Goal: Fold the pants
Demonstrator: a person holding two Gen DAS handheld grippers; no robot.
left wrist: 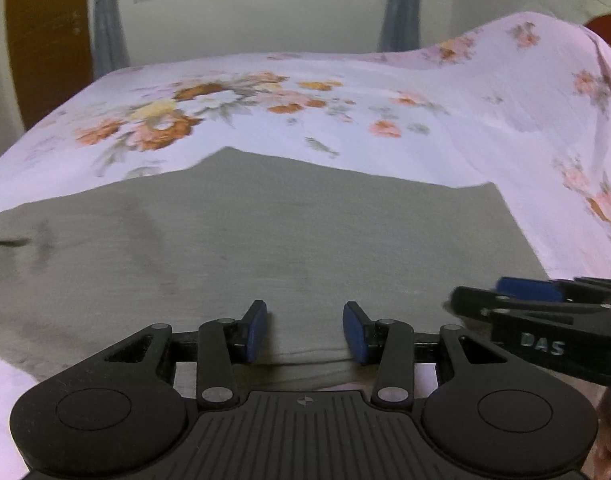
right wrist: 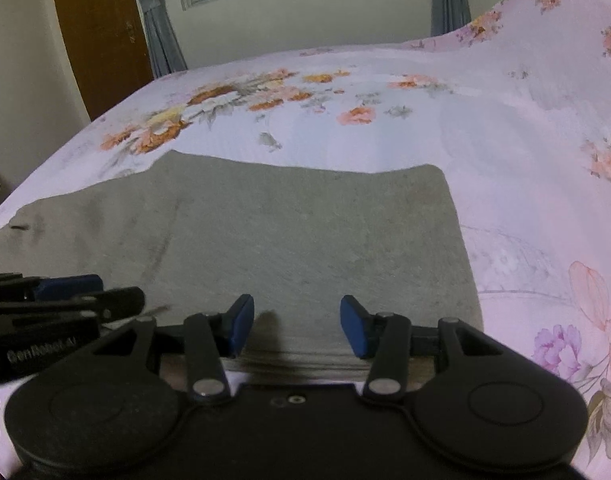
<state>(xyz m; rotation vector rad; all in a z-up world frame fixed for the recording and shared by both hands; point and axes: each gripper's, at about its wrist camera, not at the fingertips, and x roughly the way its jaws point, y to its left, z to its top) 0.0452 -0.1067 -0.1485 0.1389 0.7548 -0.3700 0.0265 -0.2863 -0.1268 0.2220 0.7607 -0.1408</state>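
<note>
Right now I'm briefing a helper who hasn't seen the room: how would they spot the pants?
Find the bed under the window, covered by a pink floral sheet. On its near part lie the pants, a flat, plain grey-green slab of cloth. They are the only unpatterned fabric there, with both grippers poised at their near edge.
</note>
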